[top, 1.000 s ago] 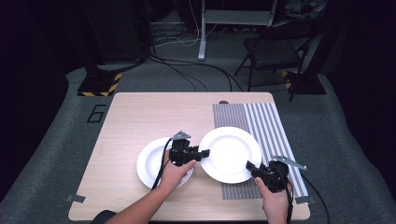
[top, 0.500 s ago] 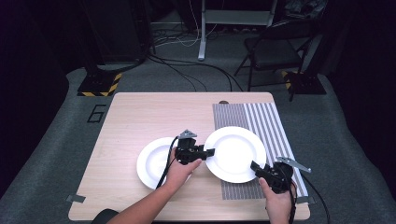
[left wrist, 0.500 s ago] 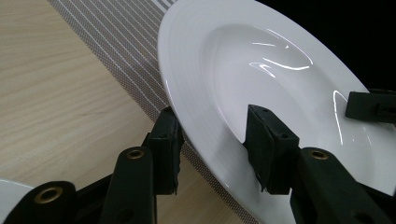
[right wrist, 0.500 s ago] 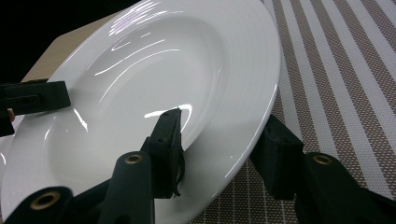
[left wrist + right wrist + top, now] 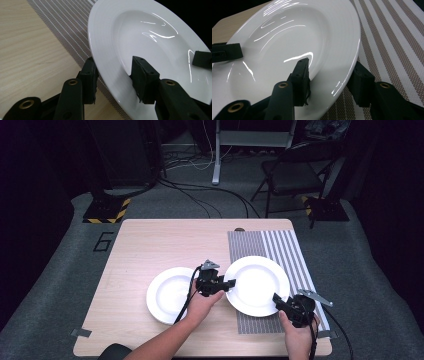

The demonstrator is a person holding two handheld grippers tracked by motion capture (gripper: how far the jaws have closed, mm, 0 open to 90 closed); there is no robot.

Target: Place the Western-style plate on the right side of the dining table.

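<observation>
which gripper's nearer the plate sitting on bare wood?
Left. The left gripper is beside that plate, its hand over the rim, gripping the striped-mat plate. The right gripper holds this plate's far edge.

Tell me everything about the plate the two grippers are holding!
The held plate is round, white and glossy, likely ceramic, with a wide rim and a shallow well; it looks empty. It sits above the striped placemat, its left edge past the mat. The left gripper straddles its left rim and the right gripper its near-right rim, one of each gripper's fingers above the rim and one below. It appears slightly raised.
</observation>
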